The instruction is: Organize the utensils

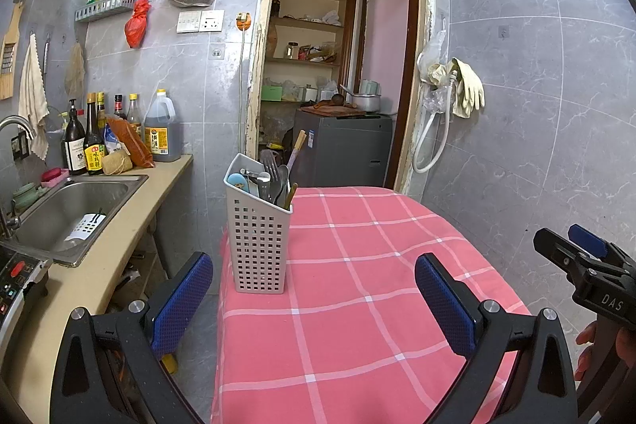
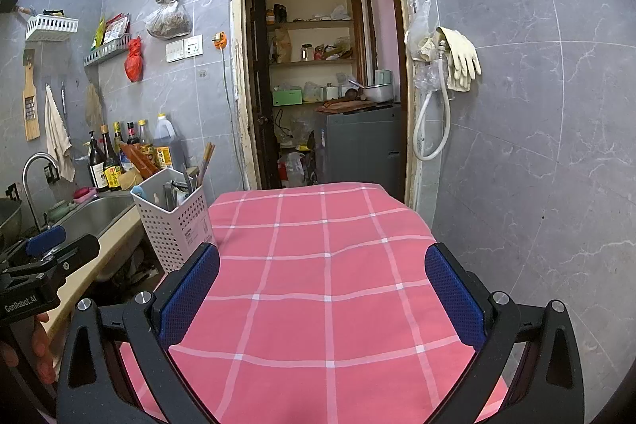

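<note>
A white perforated utensil basket [image 1: 259, 241] stands upright at the left edge of the table, which wears a pink checked cloth [image 1: 357, 285]. Inside it are a fork, spoons, chopsticks and a blue-headed tool [image 1: 270, 177]. My left gripper [image 1: 314, 301] is open above the cloth, just in front of the basket, holding nothing. In the right wrist view the same basket [image 2: 175, 225] sits at the far left of the cloth [image 2: 326, 265]. My right gripper [image 2: 322, 297] is open over the cloth with nothing between its blue pads. Each gripper shows at the edge of the other's view.
A steel sink [image 1: 75, 213] with a tap and a counter of sauce bottles [image 1: 119, 134] lie left of the table. Behind the table is an open doorway [image 1: 338, 66] to a pantry with shelves and a grey appliance. A tiled wall with hanging gloves [image 1: 465, 86] closes the right side.
</note>
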Available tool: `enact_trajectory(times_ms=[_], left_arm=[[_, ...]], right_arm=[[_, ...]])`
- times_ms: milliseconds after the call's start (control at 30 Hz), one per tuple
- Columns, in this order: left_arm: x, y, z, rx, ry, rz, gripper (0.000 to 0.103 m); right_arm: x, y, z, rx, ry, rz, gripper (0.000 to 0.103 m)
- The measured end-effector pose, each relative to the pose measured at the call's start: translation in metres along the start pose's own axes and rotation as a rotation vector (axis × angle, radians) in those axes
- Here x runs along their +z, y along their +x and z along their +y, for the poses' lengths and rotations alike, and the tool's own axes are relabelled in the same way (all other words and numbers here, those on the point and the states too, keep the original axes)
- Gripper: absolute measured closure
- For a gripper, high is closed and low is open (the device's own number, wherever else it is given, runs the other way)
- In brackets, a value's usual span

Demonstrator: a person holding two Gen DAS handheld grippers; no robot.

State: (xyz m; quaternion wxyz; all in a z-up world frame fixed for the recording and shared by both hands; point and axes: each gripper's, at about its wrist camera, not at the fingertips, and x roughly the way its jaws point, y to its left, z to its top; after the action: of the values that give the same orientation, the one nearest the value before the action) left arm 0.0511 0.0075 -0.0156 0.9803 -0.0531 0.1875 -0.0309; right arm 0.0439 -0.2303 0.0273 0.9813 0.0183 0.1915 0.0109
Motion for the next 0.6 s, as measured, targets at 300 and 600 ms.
enact_trajectory(times_ms=[300, 600], left_arm=[[0.0001, 0.0000, 0.0006, -0.001, -0.001, 0.001, 0.001], [-0.0006, 0.0040, -0.0024, 0.003, 0.008, 0.023, 0.001]], right_arm=[[-0.0005, -0.0003, 0.0003, 0.001, 0.001, 0.001, 0.001], [-0.0008, -0.0008, 0.0021, 0.001, 0.001, 0.003, 0.001]])
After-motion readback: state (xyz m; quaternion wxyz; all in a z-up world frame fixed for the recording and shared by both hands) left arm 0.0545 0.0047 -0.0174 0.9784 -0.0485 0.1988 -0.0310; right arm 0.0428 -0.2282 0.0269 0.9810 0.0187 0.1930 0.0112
